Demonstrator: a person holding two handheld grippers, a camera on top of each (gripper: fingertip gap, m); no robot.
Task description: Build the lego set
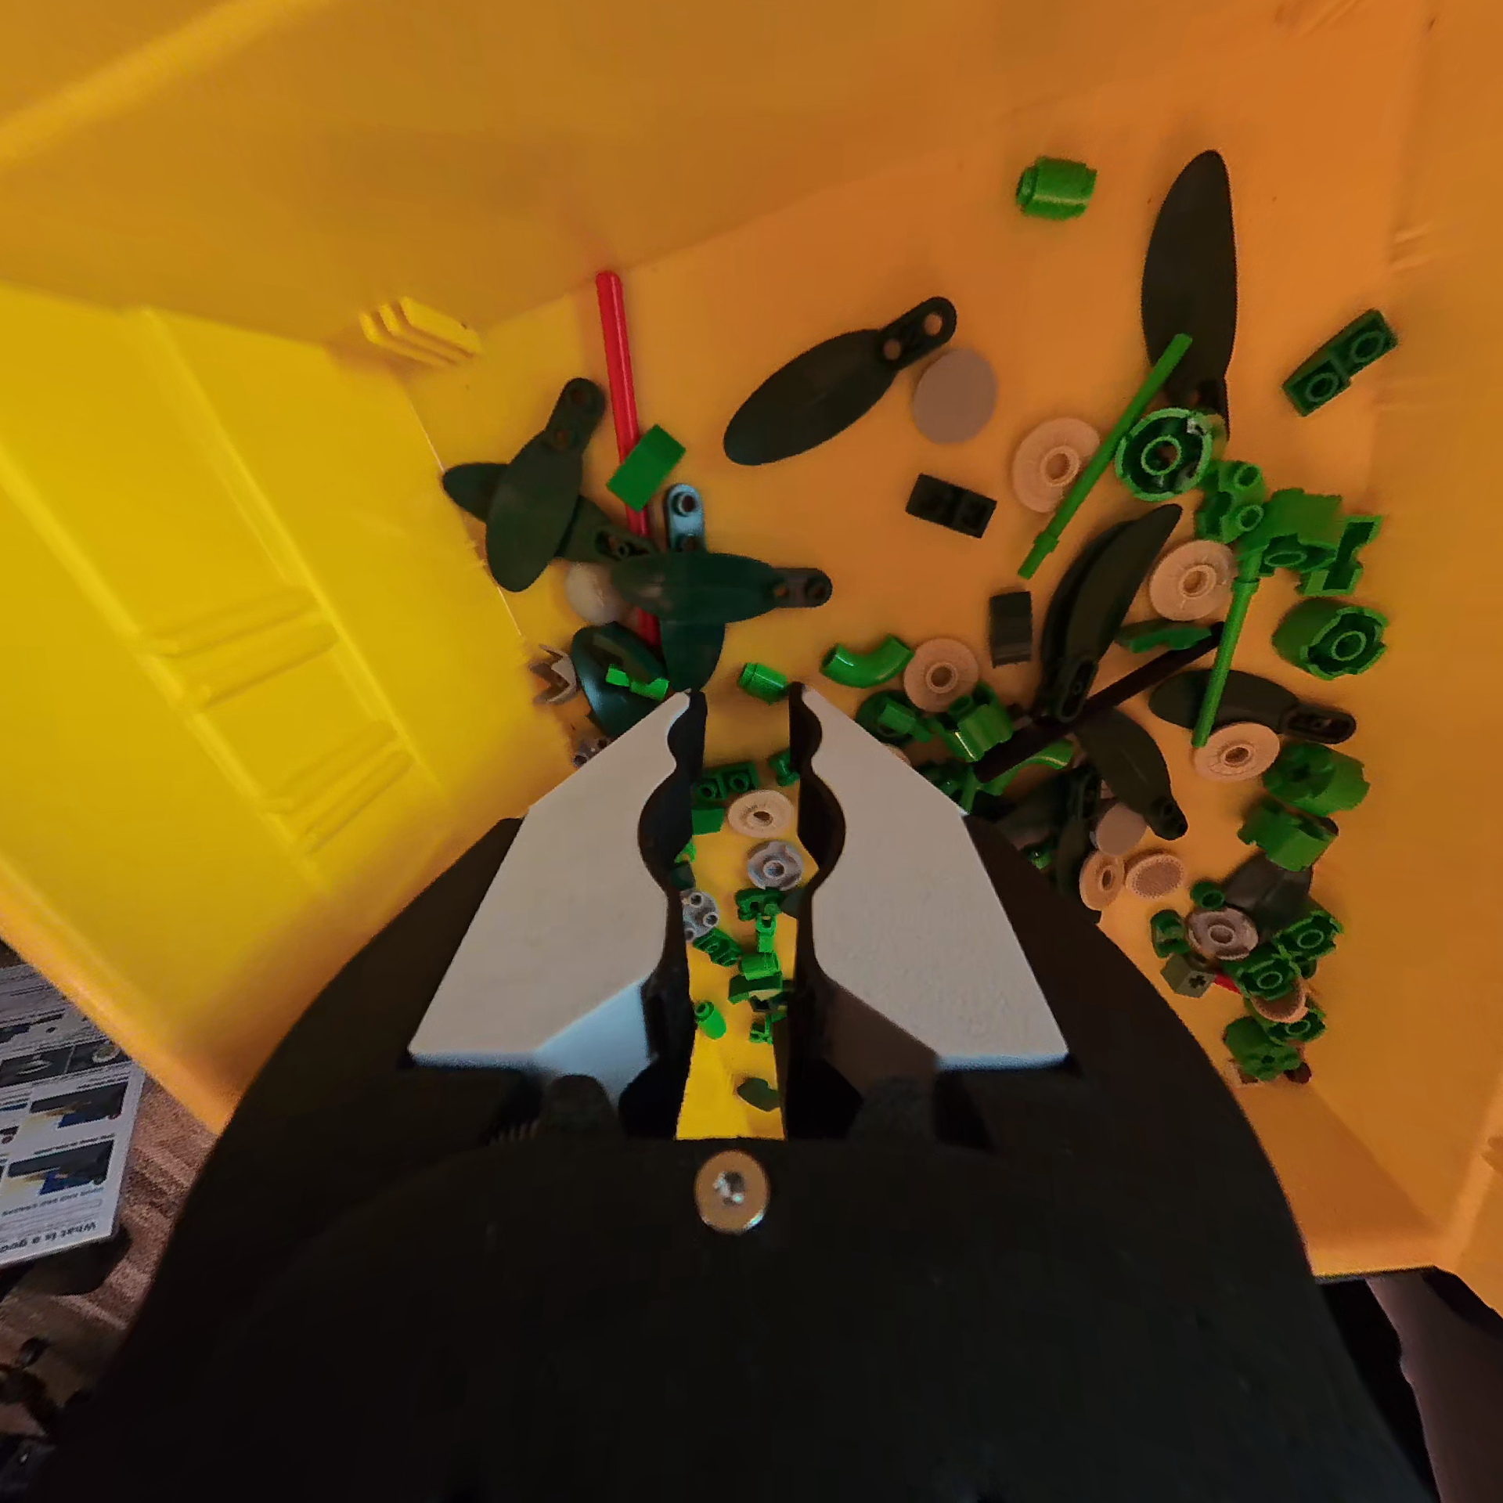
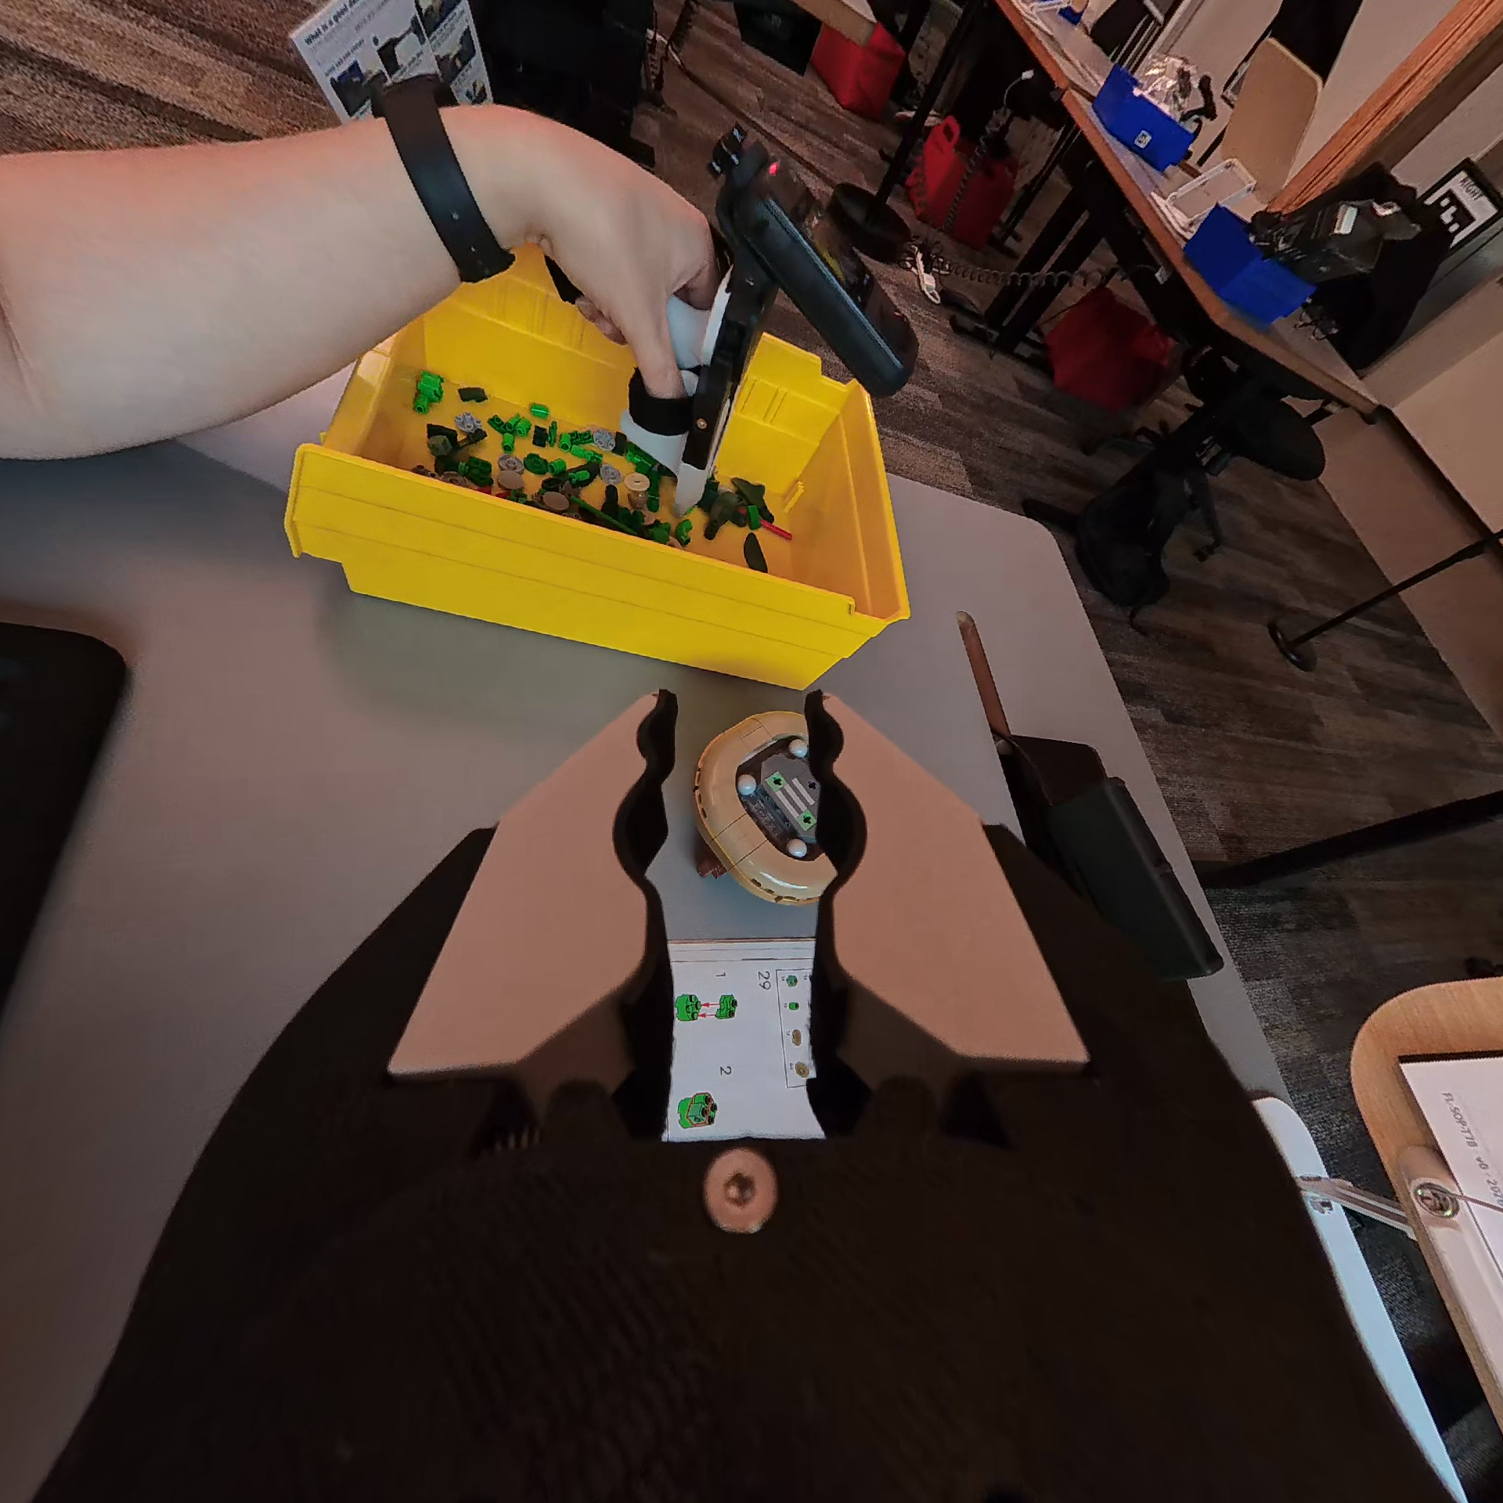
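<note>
My left gripper (image 1: pixel 747 698) is open and empty, reaching down into a yellow bin (image 1: pixel 244 569) of loose lego pieces. A small bright green round brick (image 1: pixel 761 680) lies just past its fingertips. Dark green leaves (image 1: pixel 801 400), tan round plates (image 1: pixel 939 675) and green stems (image 1: pixel 1106 459) lie scattered around. In the right wrist view the bin (image 2: pixel 569 569) stands on the grey table, with a hand holding the left gripper (image 2: pixel 691 496) inside it. My right gripper (image 2: pixel 738 701) is open and empty above a tan round lego build (image 2: pixel 760 809) and the instruction page (image 2: pixel 744 1049).
A red rod (image 1: pixel 620 390) lies by the bin's inner wall. A black object (image 2: pixel 1114 854) lies at the table's right edge (image 2: pixel 1082 585). A dark item (image 2: pixel 49 773) is at the left. Chairs, red bags and blue bins stand beyond the table. Across from one pair of fingers to the other is roughly 35 cm. From my right tips it is roughly 15 cm to the tan round lego build (image 2: pixel 760 809); from my left, 25 cm.
</note>
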